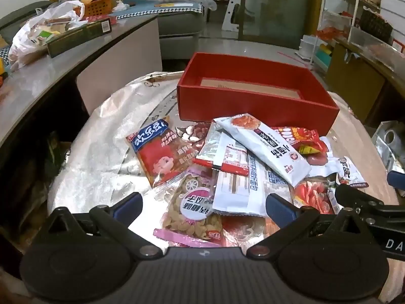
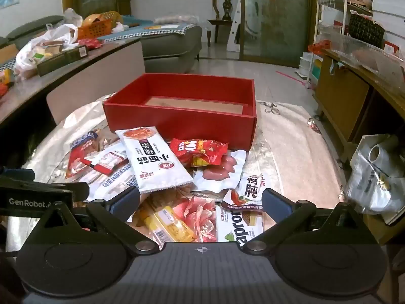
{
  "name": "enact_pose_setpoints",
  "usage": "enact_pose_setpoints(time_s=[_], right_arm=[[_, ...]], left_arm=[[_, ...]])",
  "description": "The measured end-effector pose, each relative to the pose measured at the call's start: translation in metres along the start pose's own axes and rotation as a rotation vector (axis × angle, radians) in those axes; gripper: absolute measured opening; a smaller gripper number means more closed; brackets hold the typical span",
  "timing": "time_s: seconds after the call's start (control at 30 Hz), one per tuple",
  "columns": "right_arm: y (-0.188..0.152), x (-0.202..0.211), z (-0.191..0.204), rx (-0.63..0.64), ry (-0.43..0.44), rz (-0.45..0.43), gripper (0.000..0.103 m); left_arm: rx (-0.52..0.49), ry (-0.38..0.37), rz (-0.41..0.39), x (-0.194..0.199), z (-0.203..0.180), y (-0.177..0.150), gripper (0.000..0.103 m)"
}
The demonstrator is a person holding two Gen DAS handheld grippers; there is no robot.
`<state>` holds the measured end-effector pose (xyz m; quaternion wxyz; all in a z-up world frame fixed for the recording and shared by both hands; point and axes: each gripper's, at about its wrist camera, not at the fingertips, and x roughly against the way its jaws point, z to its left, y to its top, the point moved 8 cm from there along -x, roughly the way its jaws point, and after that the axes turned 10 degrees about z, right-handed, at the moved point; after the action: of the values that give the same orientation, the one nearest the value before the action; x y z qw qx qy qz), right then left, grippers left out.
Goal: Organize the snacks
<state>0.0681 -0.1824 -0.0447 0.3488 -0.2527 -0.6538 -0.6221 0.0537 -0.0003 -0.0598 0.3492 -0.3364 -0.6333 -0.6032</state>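
Note:
A red open box (image 1: 253,101) (image 2: 182,124) stands on the table behind a heap of snack packets. On top of the heap lies a long white packet (image 1: 265,147) (image 2: 154,159). A red and blue packet (image 1: 157,149) lies at the left, and a seed packet (image 1: 195,210) is nearest me. A red candy bag (image 2: 200,152), a yellow bar (image 2: 169,223) and a wafer packet (image 2: 240,225) lie to the right. My left gripper (image 1: 203,206) is open above the seed packet. My right gripper (image 2: 201,204) is open above the yellow bar and wafer packet. Both hold nothing.
The table wears a shiny patterned cover (image 1: 106,136). A long counter (image 1: 38,81) at the left carries bags, a dark box and an orange basket (image 1: 97,3). A wooden cabinet (image 2: 341,96) and a silvery bag (image 2: 377,179) are at the right. A sofa (image 2: 172,43) stands behind.

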Motion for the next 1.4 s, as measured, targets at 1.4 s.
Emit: enact_pose_setpoints(time_s=[1.4], right_arm=[[-0.006, -0.01, 0.003, 0.012, -0.018, 0.07, 0.103]], left_arm=[[-0.042, 0.049, 0.057, -0.013, -0.002, -0.009, 0.1]])
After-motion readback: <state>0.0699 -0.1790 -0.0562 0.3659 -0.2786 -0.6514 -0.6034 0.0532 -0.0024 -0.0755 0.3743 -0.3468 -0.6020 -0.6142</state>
